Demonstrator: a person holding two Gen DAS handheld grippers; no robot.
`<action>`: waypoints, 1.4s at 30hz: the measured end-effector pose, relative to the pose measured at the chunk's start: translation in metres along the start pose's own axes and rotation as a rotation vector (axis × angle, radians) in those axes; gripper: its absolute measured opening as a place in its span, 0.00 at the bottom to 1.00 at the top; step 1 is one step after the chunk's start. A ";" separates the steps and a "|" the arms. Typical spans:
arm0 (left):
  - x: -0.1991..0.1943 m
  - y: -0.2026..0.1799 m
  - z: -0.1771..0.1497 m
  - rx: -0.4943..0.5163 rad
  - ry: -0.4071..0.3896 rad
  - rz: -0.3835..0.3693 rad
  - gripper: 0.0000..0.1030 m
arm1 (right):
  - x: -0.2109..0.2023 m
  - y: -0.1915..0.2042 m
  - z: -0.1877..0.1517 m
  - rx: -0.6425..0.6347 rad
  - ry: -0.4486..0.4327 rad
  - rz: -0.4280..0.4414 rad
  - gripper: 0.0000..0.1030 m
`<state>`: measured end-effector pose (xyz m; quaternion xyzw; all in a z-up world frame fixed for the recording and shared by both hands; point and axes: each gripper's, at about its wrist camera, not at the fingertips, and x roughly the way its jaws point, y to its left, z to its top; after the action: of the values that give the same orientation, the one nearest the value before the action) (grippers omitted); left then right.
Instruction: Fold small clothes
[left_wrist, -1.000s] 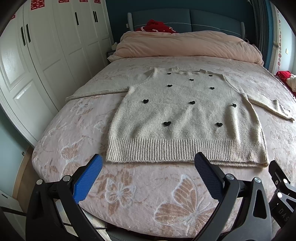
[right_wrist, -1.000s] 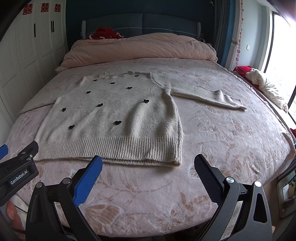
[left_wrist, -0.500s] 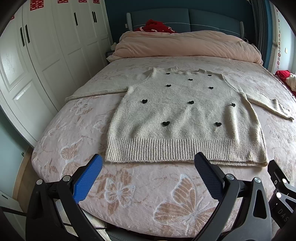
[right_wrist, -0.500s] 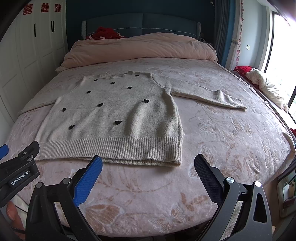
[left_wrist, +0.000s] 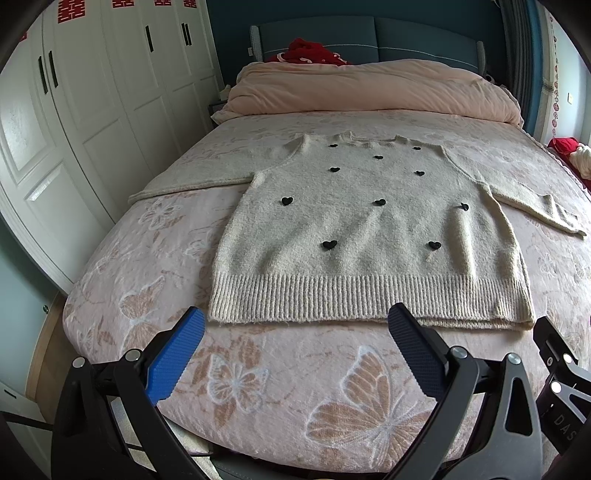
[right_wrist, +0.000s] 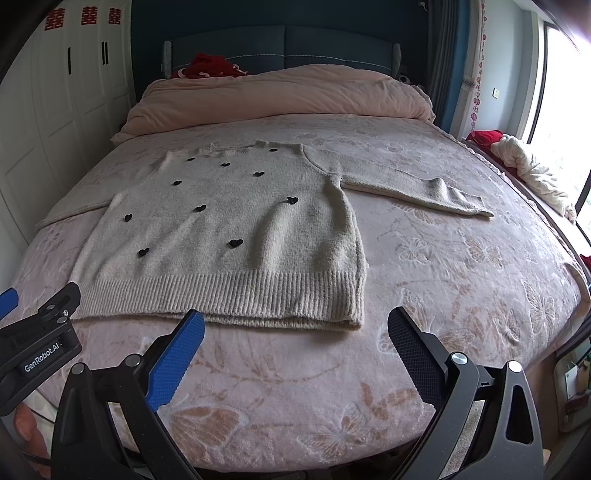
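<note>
A cream knitted sweater (left_wrist: 369, 229) with small black hearts lies flat, front up, on the bed, sleeves spread to both sides, ribbed hem toward me. It also shows in the right wrist view (right_wrist: 229, 236). My left gripper (left_wrist: 295, 332) is open and empty, hovering just short of the hem near its left half. My right gripper (right_wrist: 295, 332) is open and empty, just short of the hem's right corner. The left gripper's body (right_wrist: 37, 332) shows at the left edge of the right wrist view.
The bed has a pink butterfly-print cover (left_wrist: 332, 387). A rolled peach duvet (left_wrist: 369, 88) lies at the headboard end. White wardrobes (left_wrist: 74, 110) stand to the left. A pile of white and red cloth (right_wrist: 524, 166) lies by the window at right.
Both grippers have edged slightly forward toward the hem. The sweater has not moved.
</note>
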<state>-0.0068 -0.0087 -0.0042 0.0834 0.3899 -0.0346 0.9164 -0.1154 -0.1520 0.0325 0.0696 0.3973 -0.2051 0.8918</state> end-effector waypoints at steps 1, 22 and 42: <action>0.000 0.000 0.000 0.001 0.000 0.000 0.94 | 0.000 0.000 0.000 0.001 0.000 0.001 0.95; 0.013 -0.011 -0.001 0.019 0.032 0.010 0.94 | 0.014 -0.007 -0.003 0.021 0.037 0.029 0.95; 0.054 -0.042 0.042 -0.114 0.011 -0.119 0.95 | 0.196 -0.345 0.098 0.516 -0.020 -0.009 0.89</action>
<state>0.0549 -0.0574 -0.0198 0.0079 0.4006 -0.0664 0.9138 -0.0764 -0.5535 -0.0328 0.2909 0.3234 -0.3043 0.8475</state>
